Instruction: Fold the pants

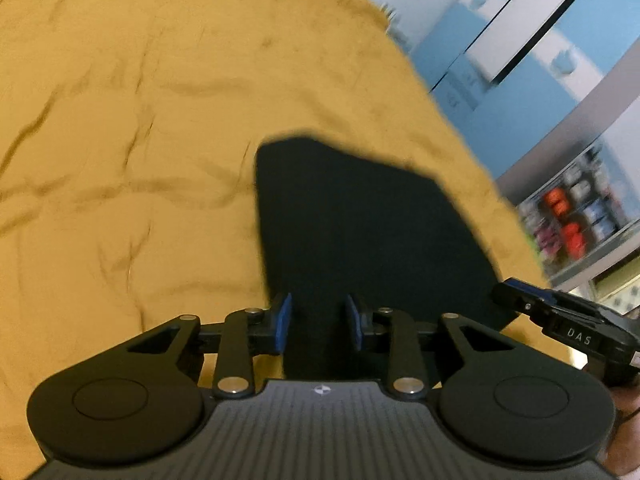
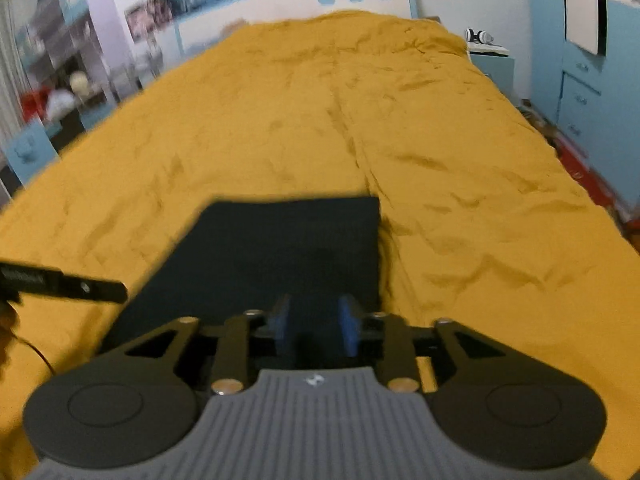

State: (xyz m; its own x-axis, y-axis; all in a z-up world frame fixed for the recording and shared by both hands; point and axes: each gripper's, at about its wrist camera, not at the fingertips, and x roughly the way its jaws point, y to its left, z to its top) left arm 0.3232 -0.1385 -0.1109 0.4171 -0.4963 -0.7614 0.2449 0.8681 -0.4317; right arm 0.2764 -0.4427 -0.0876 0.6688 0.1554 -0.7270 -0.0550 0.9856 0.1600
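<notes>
Pants [image 2: 276,252]: dark navy, near black, already folded into a flat, compact rectangle-like panel. Far edge straight, right edge straight, left edge slanting outward. Lies flat on the yellow bed [image 2: 460,152], near its foot edge, roughly mid-width. In the left wrist view same pants [image 1: 360,232] read as a dark, blurred trapezoid.

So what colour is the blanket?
Mustard yellow blanket, plain and wrinkled; clearest in the right wrist view.

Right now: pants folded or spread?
Folded. The pants lie as a compact dark rectangle with straight edges on the bedspread; no separate legs show.
</notes>
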